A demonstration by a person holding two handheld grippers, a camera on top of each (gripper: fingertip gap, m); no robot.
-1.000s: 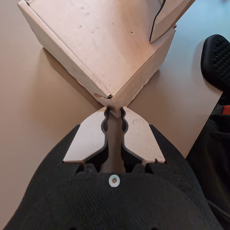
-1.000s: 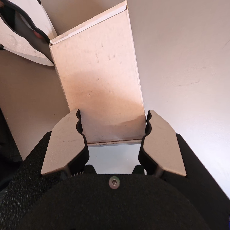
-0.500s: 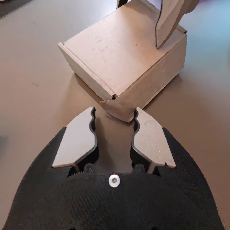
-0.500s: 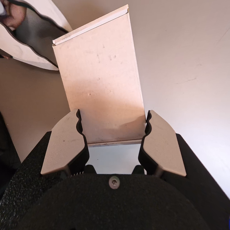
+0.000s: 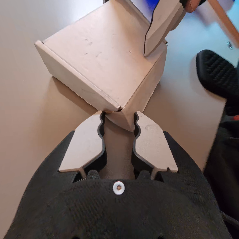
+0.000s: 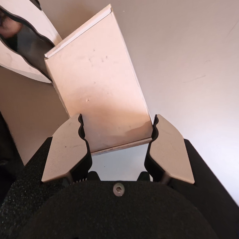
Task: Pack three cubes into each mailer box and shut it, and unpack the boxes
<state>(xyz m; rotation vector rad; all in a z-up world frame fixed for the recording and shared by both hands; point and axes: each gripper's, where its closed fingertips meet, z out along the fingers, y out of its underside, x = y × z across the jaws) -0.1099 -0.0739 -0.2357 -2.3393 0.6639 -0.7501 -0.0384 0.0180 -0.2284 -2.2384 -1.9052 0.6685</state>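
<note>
A white mailer box lies shut on the tan table. No cubes show. My left gripper is part open and straddles the box's near corner. Its fingertips lie close against the two walls, and I cannot tell if they press. In the right wrist view my right gripper is shut across the width of the box at its near end, with the box slightly askew between the fingers. One right finger shows at the box's far corner in the left wrist view. The left gripper's finger shows top left in the right wrist view.
The table edge runs down the right of the left wrist view. Beyond it are a black chair part, dark clothing and a wooden leg over blue floor. A person's fingertip is at the top.
My left gripper opened and drew back from the box corner, then came in again and narrowed around it. The box has turned a little in the right gripper's hold.
</note>
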